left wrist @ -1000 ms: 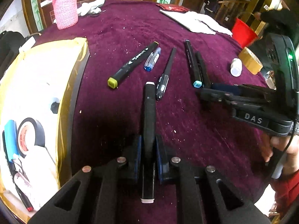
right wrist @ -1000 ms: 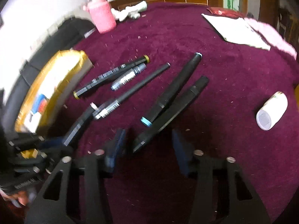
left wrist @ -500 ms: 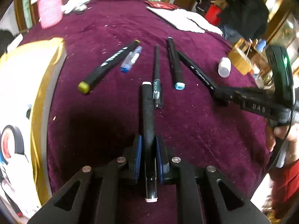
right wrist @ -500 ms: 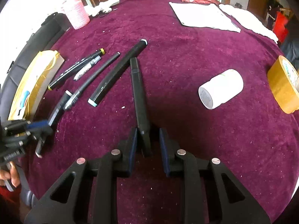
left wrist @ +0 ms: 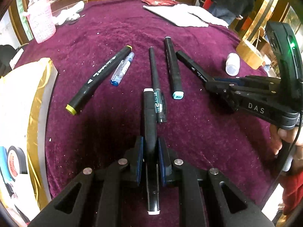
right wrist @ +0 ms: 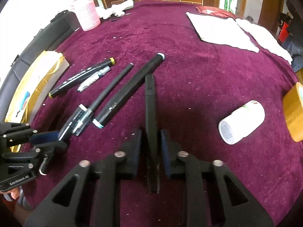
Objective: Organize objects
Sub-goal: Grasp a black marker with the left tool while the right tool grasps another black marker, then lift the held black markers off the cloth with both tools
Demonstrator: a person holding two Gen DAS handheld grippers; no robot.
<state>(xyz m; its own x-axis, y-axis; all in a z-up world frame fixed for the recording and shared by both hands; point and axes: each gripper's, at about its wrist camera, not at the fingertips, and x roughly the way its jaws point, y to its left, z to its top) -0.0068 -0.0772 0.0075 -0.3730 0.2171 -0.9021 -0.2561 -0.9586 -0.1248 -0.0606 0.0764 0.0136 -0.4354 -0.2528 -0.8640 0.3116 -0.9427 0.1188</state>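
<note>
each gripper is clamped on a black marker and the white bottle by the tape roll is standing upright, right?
Not quite. The white bottle lies on its side, its round end facing the camera, as the right wrist view shows. The rest holds: the left gripper and right gripper are each clamped on a black marker, and the bottle is beside the tape roll.

Two close wrist views, angled down — shared pens (left wrist: pixel 171 67) on tablecloth (right wrist: pixel 189 79).

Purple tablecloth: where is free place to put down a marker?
Free: the cloth between the held black marker and the white bottle, and beyond the pens toward the pink holder. Crowded: the pen row beside the yellow box.
</note>
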